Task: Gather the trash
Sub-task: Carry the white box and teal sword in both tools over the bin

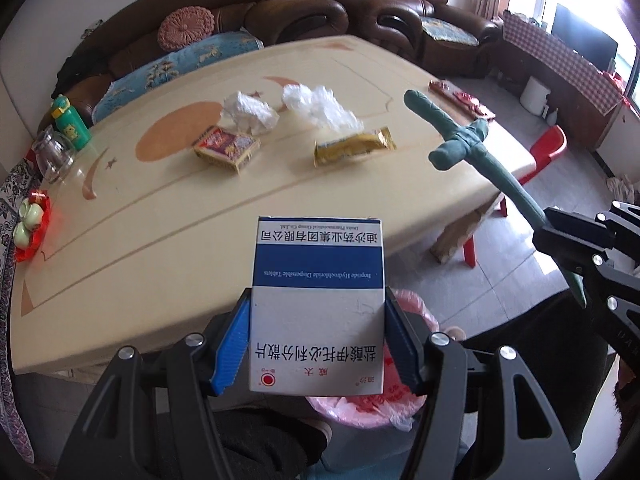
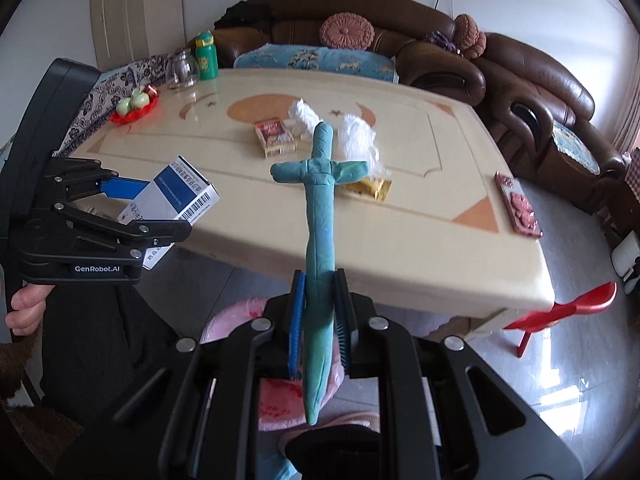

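Living room: cream glossy table [image 1: 168, 216] with tan moon-and-circle inlay, brown leather sofa [image 2: 500, 76] behind it.

Left gripper [image 1: 317, 344]: blue ribbed pads closed flat on both sides of a medicine box [image 1: 316, 296], smooth white card with a blue band and printed text, held upright off the near table edge. Right gripper [image 2: 319, 320]: fingers nearly together, pinching the blade of a clay sword [image 2: 320, 216], soft teal, lumpy, with a stubby crossguard, tip hanging down below the pads.

Beneath both grippers, a bin lined with a thin pink plastic bag [image 1: 404, 412], crinkled, partly hidden by the box.

On the table, well apart from the grippers: crumpled white tissue [image 1: 250, 112], clear scrunched plastic wrap [image 1: 320, 108], a gold foil wrapper [image 1: 354, 146], a small red-and-yellow carton [image 1: 226, 148]. Far corner: glass jar [image 1: 54, 154], green bottle [image 1: 70, 122]. Red stool [image 2: 568, 308] beside the table.

Right view alone shows the box's barcode side and a hand [image 2: 26, 312] on the left gripper's grip.
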A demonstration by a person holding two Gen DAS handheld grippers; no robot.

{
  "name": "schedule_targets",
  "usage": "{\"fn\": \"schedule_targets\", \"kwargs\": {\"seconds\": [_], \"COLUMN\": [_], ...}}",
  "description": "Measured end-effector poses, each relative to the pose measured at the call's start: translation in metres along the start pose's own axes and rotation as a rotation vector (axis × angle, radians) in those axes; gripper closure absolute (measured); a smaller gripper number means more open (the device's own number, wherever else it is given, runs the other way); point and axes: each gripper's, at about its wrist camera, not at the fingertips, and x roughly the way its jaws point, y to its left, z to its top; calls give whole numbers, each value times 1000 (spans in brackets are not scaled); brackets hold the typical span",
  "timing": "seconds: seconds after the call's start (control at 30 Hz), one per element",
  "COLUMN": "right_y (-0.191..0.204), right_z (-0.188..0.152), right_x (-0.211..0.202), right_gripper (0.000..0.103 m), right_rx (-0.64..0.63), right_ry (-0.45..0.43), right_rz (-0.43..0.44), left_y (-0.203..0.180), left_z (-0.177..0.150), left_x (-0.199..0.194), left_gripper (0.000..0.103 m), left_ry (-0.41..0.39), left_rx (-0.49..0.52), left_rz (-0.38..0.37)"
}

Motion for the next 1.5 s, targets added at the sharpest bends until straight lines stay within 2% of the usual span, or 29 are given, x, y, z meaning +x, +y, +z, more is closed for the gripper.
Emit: {"fn": "schedule_targets", "kwargs": {"seconds": [0.23,0.5,0.87,1.5], "right_y": [10,16,21,23], "right_z": [-26,-58,-94,-116], "right_x": [14,44,93,164], "right_gripper": [87,87,87,87], "right_rx": [-8,17,22,3], "right_ry": [87,190,342,510], "right_rz": [23,56,90,133], "left_y": [-6,-20,-23,-28], "left_z": [-21,-49,-75,-90], "left_x": [23,66,121,196], "left_gripper": [43,43,43,43], "left_ry": [65,178,316,475], "left_rx": [16,56,37,22], "left_rz": [-28,-68,-101,-147]}}
